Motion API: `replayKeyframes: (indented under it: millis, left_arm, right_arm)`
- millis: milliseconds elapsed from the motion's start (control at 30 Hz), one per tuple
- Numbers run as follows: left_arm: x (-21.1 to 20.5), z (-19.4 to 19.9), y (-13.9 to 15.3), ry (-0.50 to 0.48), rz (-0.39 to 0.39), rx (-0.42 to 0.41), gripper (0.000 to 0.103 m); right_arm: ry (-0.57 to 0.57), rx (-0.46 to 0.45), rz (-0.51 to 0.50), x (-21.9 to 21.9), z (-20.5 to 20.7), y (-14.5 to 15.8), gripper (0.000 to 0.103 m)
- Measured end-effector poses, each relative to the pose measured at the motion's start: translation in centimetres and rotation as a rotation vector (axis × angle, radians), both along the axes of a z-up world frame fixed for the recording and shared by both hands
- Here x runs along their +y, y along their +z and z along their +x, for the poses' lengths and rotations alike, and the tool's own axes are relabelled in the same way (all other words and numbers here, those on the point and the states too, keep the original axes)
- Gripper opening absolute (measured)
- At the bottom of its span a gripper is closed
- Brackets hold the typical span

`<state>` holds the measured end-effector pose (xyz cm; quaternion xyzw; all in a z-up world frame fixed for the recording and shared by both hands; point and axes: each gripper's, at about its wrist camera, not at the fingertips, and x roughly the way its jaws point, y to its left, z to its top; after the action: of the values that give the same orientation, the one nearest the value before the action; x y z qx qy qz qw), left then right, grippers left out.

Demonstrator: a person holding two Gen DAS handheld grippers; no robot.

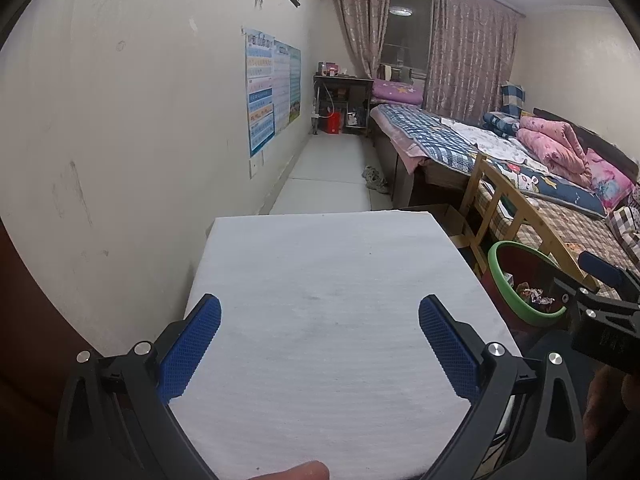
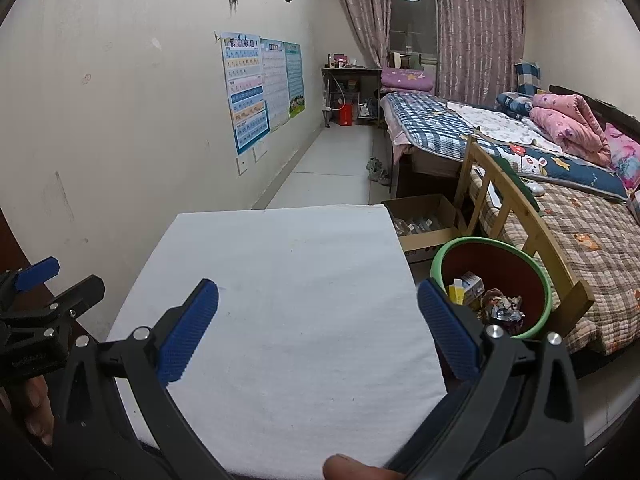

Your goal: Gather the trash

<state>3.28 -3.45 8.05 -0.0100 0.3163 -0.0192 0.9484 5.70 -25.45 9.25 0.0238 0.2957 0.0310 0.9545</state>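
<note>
Blue ribbed pads of the left gripper stand spread wide apart with nothing between them, hovering above a table draped in white cloth. The right gripper is likewise wide open and empty, its own blue pads framing the same white surface from a spot nearer the table's right edge. A fingertip shows at the bottom edge of the left wrist view, and a thumb tip at the bottom of the right wrist view.

Each tool appears in the other's camera: the right gripper's black body juts in at the far right of the left view, the left one at the far left of the right view, with a hand below it.

Just beside the table's right side, on the floor, stands a green-rimmed bin with a dark red inside, holding crumpled wrappers and a small carton. Behind it sits an open cardboard box, next to the wooden frame of a bed covered in a checked quilt. Farther back are a second bed with plaid bedding and a pink duvet, a pair of shoes on the floor, posters on the left wall, a small desk and patterned curtains at a dark window.
</note>
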Motion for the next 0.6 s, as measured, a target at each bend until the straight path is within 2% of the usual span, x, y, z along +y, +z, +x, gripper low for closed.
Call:
replayKeyframes:
  millis: [600]
  left_arm:
    - [0.11,0.49,-0.19,0.020,0.002,0.006,0.095]
  right_arm:
    - [0.014,0.015,-0.006,0.36,0.36,-0.34,0.098]
